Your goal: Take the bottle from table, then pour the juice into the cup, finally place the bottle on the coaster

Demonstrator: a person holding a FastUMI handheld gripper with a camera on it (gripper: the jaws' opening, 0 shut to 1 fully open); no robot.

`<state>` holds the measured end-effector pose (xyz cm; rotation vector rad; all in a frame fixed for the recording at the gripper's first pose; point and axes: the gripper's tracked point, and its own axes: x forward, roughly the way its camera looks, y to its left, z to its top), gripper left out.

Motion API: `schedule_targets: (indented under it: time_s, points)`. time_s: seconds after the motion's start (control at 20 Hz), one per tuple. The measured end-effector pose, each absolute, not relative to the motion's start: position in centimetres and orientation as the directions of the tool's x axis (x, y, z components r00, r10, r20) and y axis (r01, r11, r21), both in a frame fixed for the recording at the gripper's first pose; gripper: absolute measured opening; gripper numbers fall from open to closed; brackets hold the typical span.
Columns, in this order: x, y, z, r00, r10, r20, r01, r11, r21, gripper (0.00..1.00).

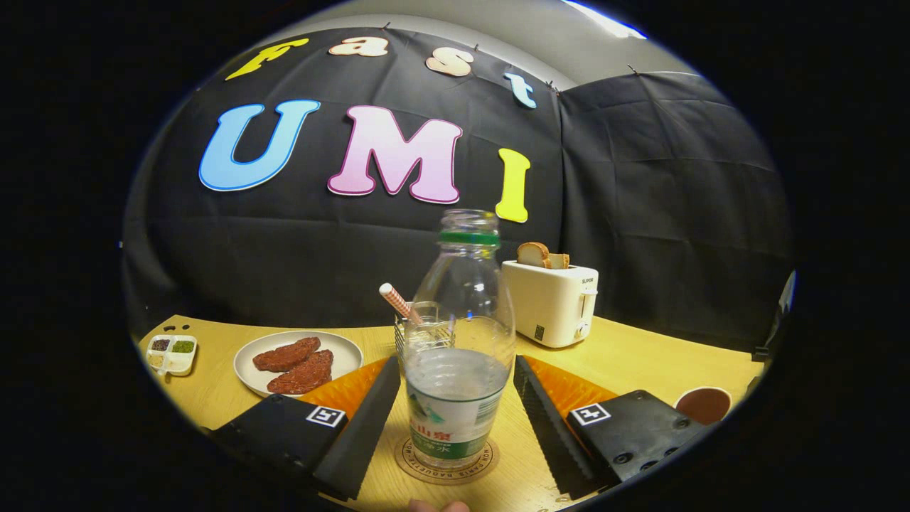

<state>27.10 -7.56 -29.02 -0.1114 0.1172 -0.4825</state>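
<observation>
A clear plastic bottle [458, 341] with a green neck ring, no cap and some liquid in its lower half stands upright on a round wooden coaster [446, 461]. It sits between the fingers of my gripper [455, 409], which is open, with a gap on each side of the bottle. Just behind the bottle stands a ribbed glass cup [419, 328] with a striped straw [398, 301] in it.
A plate [341, 355] with two reddish meat pieces lies left of the cup, and a small white sauce tray [170, 353] beyond it. A white toaster [552, 302] holding bread stands behind to the right. A dark brown round object [704, 404] sits by the right finger.
</observation>
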Motion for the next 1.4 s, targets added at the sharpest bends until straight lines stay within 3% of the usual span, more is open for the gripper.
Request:
schedule_targets:
  time_s: [0.5, 1.4]
  points:
    - [22.8, -6.1, -27.8, 0.884, -0.457, -0.101, 0.447, 0.888, -0.110, 0.97]
    - [12.4, -0.5, -16.8, 0.939, -0.338, -0.058, 0.329, 0.936, -0.127, 0.97]
